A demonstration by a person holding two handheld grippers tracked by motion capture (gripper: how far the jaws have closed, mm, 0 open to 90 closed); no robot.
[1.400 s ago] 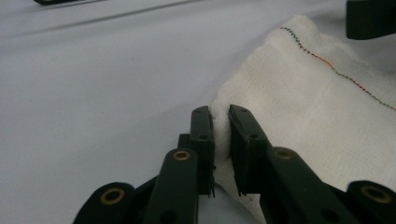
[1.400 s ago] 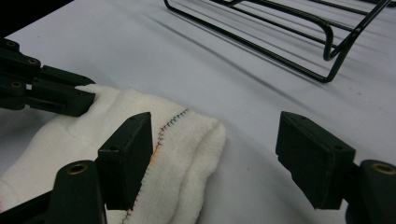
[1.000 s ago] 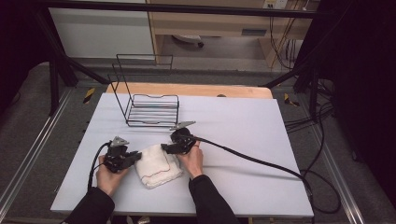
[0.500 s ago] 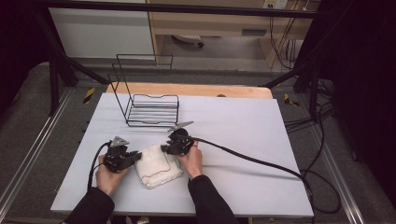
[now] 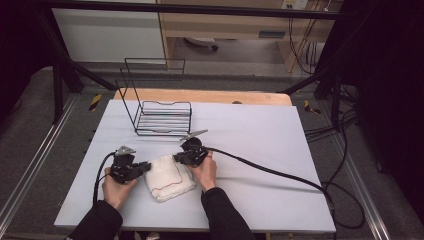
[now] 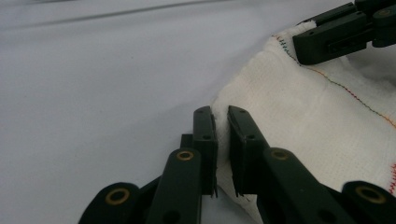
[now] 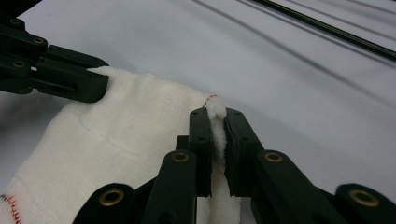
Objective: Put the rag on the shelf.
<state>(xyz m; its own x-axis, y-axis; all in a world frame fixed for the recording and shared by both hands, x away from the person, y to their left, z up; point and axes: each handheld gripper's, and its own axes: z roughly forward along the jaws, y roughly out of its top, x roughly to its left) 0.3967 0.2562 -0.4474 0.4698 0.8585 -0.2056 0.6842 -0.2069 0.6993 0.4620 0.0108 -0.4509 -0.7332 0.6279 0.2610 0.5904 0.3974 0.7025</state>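
Cloth: white folded cloth (image 5: pixel 168 177) with coloured edge stitching, lying on the white surface (image 5: pixel 260 135) near the front edge, between the 2 hands.
Left tongs: left tongs (image 6: pixel 222 122) pressed together on the cloth's left corner; a thin fold of fabric sits between the pads. In the high view the left tongs (image 5: pixel 145 166) touch the cloth's left edge.
Right tongs: right tongs (image 7: pixel 216 122) have just been closing, and now pinch a bunched ridge of cloth at the far right corner; fabric stands up between the pads. In the high view the right tongs (image 5: pixel 176 159) sit at the cloth's top right corner.
Change: over the last second the right pair went from part-spread to clamped; both hands kept their place, and the cloth lies as it did.
Meaning: both corners look secured, so my read is the grasp step is finished and a lift, spread or fold can start.
Risk: the right bite looks shallow, near the hem; it could slip under tension.
Background: black wire rack (image 5: pixel 159 111) well apart, toward the back of the surface.
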